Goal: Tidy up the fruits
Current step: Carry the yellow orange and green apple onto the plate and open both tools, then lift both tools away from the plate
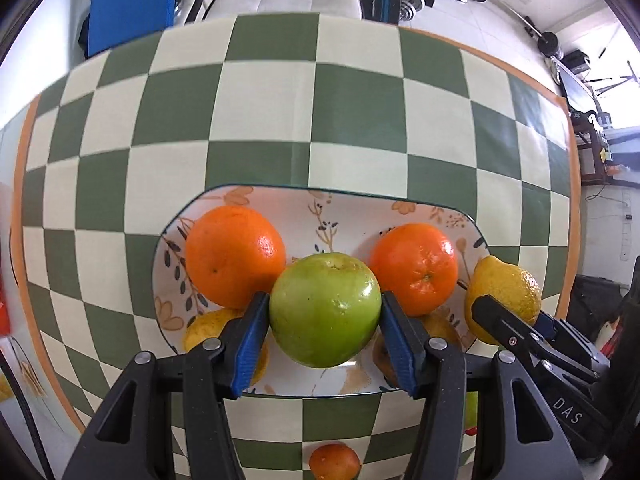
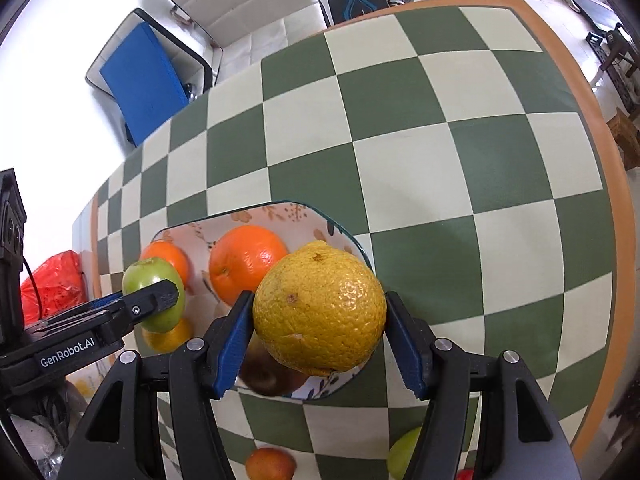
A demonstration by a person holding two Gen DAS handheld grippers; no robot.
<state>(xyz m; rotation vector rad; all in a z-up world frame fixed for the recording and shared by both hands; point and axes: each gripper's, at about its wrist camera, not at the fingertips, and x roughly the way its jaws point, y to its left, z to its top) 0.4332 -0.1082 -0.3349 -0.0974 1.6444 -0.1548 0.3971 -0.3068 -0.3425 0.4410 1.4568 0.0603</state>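
Note:
A floral plate (image 1: 352,208) (image 2: 280,210) lies on the checked tablecloth. On it sit two oranges (image 1: 235,255) (image 1: 414,269), a yellow citrus (image 1: 202,330) and a brown fruit (image 2: 272,376). My left gripper (image 1: 324,316) is shut on a green apple (image 1: 325,309) above the plate; it also shows in the right wrist view (image 2: 154,300). My right gripper (image 2: 320,320) is shut on a yellow citrus (image 2: 320,308) over the plate's right end, also seen in the left wrist view (image 1: 504,296).
The green and cream checked tablecloth (image 1: 280,100) with an orange border covers the table. A small orange (image 1: 334,462) (image 2: 270,464) and a green fruit (image 2: 404,456) lie on the near cloth. A blue panel (image 2: 144,80) and white sofa (image 2: 240,4) stand beyond the table.

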